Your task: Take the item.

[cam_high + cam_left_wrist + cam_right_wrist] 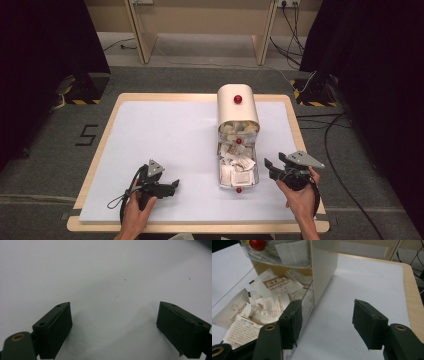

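A cream box (238, 107) with a red knob stands at the table's middle right. Its clear drawer (238, 170) is pulled out toward me and holds several paper sachets (274, 283); a red knob (239, 190) marks its front. My right gripper (267, 167) is just right of the drawer and points at it. In the right gripper view its jaws (328, 320) stand open over bare table with nothing between them, one jaw close beside the drawer's clear side wall. My left gripper (175, 185) rests low at the front left, open (113, 322), holding nothing.
The white mat (165, 135) covers the wooden table, bare on its left half. The table's right edge (300, 135) lies close behind my right hand. Cables trail on the floor at the right; a wooden frame stands beyond the table.
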A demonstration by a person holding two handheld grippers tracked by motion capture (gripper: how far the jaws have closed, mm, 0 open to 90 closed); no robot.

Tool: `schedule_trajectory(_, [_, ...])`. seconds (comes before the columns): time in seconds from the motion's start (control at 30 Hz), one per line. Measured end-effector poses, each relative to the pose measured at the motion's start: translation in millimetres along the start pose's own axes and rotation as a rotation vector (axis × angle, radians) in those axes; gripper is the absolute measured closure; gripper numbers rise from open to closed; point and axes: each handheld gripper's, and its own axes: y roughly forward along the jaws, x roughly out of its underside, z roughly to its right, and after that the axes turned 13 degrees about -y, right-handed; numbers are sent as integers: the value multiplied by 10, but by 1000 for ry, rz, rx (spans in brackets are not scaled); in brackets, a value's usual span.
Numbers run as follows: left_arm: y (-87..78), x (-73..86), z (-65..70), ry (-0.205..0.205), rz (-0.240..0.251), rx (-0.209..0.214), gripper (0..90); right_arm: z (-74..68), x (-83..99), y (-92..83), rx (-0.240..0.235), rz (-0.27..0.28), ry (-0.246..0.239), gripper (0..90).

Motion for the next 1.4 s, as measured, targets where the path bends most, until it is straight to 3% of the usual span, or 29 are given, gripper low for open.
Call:
schedule_trajectory(0.7, [0,0,0,0,0,0,121,-242,-122,23,-79,29,-49,434])
schedule_trajectory(1.4, [0,0,0,0,0,0,121,-435,-161,163,-133,15,-93,457])
